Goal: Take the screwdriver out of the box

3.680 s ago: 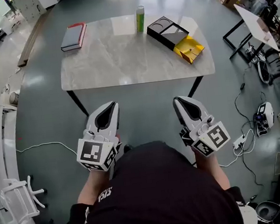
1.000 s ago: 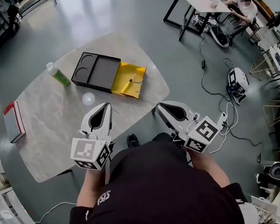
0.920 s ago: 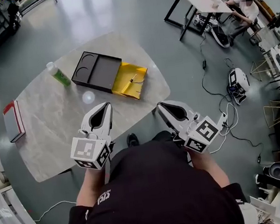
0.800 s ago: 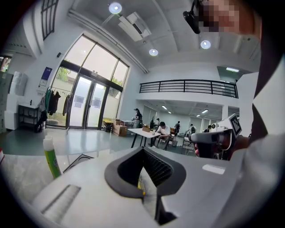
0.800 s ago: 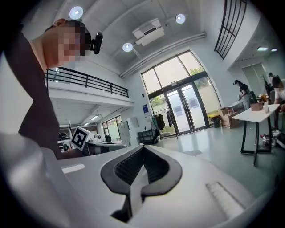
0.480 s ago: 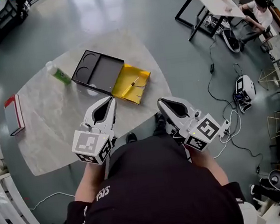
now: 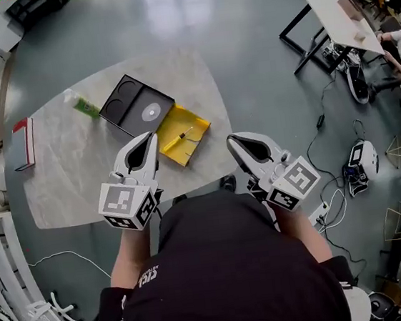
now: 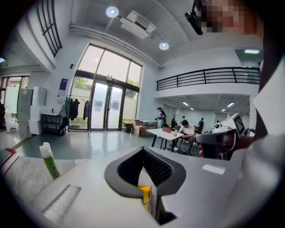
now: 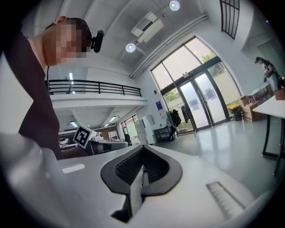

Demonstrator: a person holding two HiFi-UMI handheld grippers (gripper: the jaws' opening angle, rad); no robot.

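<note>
Jaws on the left gripper [image 7: 150, 136] and right gripper [image 7: 231, 139] were clenched and empty, likely mid-approach. The screwdriver [image 7: 182, 134] lay exposed in the box's [image 7: 126, 107] slid-out yellow tray [image 7: 198, 126] at the tabletop's [image 7: 73, 178] near edge.

Surface [image 7: 59, 186]: pale grey marble, faint veining. Box [image 7: 131, 103]: black, with a yellow tray [image 7: 174, 150]. Bottle [image 7: 83, 105]: green, white cap. Book [image 7: 21, 137]: grey, red edge. Left gripper [image 7: 149, 137] and right gripper [image 7: 233, 139]: white shells, black-lined jaws, black-and-white square markers on the cubes. Floor [image 7: 246, 57]: glossy grey-green. Shirt [image 7: 221, 276]: black.
</note>
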